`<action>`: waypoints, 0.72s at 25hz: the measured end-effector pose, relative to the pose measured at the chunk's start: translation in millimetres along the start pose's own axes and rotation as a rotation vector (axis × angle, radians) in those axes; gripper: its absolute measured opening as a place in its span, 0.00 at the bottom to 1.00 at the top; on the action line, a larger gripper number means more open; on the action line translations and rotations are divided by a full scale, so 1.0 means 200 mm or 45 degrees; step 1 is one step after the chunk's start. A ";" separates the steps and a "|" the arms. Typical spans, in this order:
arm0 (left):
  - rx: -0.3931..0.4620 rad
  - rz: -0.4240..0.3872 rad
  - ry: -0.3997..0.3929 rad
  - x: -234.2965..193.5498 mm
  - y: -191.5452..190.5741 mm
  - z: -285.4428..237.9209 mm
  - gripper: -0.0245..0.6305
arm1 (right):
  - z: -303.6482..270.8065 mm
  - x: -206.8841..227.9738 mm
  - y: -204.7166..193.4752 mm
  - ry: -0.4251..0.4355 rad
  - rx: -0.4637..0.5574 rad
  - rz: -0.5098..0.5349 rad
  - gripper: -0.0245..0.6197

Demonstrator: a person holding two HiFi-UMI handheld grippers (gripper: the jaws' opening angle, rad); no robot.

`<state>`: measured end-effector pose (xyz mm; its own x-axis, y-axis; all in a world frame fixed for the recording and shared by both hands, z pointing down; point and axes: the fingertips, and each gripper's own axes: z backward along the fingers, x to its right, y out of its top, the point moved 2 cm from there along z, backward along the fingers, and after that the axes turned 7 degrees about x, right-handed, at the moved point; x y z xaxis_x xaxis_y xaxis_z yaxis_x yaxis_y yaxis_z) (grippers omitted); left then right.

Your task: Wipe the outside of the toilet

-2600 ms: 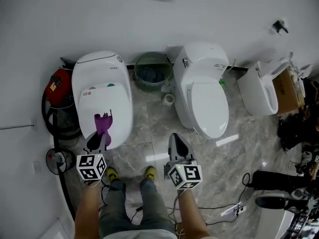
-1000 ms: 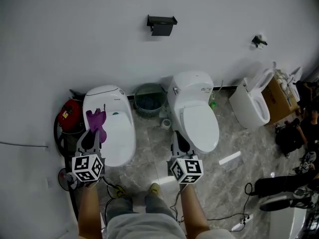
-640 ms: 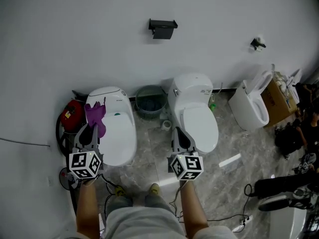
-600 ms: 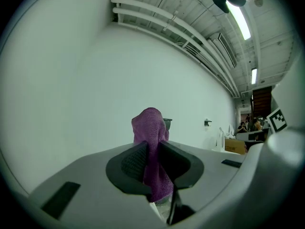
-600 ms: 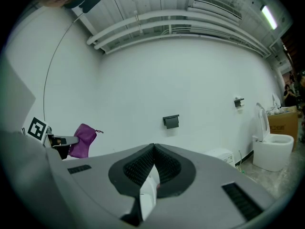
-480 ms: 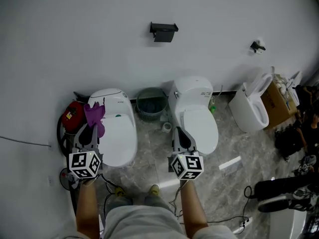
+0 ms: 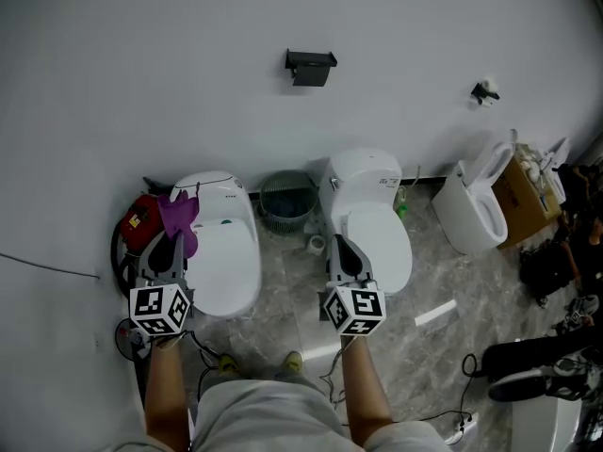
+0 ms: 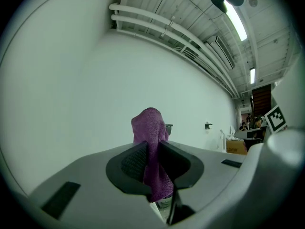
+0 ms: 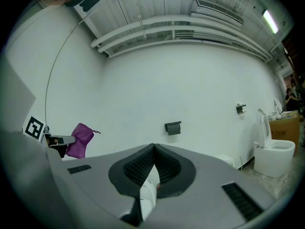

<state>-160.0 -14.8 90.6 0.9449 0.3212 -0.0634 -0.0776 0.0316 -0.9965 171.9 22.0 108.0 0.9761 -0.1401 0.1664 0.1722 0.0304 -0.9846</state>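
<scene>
Two white toilets stand against the white wall. My left gripper point(image 7: 172, 245) is shut on a purple cloth point(image 7: 178, 218), held up over the back left part of the left toilet point(image 7: 224, 252). In the left gripper view the cloth point(image 8: 151, 151) sticks up between the closed jaws of the left gripper point(image 8: 151, 159). My right gripper point(image 7: 343, 256) is shut with nothing in it and hovers over the front of the right toilet point(image 7: 377, 217). The right gripper view shows the right gripper point(image 9: 153, 162) with jaws meeting, and the cloth point(image 9: 79, 140) far left.
A green waste basket point(image 7: 287, 200) sits between the toilets. A red canister point(image 7: 139, 219) with black hose stands left of the left toilet. A third toilet point(image 7: 478, 208) and a cardboard box point(image 7: 528, 196) are at right. A black holder point(image 7: 310, 66) hangs on the wall. Cables lie on the marble floor.
The view has pulled back from the toilets, which look smaller and farther. My left gripper lifted the cloth from the left toilet's lid towards its back. The right gripper stayed shut.
</scene>
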 end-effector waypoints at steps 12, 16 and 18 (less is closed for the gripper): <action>0.021 -0.024 -0.015 0.01 0.05 -0.02 0.18 | -0.01 0.01 0.05 0.002 0.022 0.037 0.05; 0.020 -0.032 -0.015 0.00 0.05 -0.02 0.18 | -0.03 0.00 0.08 0.011 0.029 0.056 0.05; 0.020 -0.034 -0.014 0.01 0.05 -0.02 0.18 | -0.04 0.01 0.08 0.009 0.027 0.063 0.05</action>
<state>-156.6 -18.3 79.4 0.9432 0.3303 -0.0364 -0.0576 0.0548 -0.9968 176.4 15.1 91.5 0.9825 -0.1449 0.1169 0.1265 0.0586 -0.9902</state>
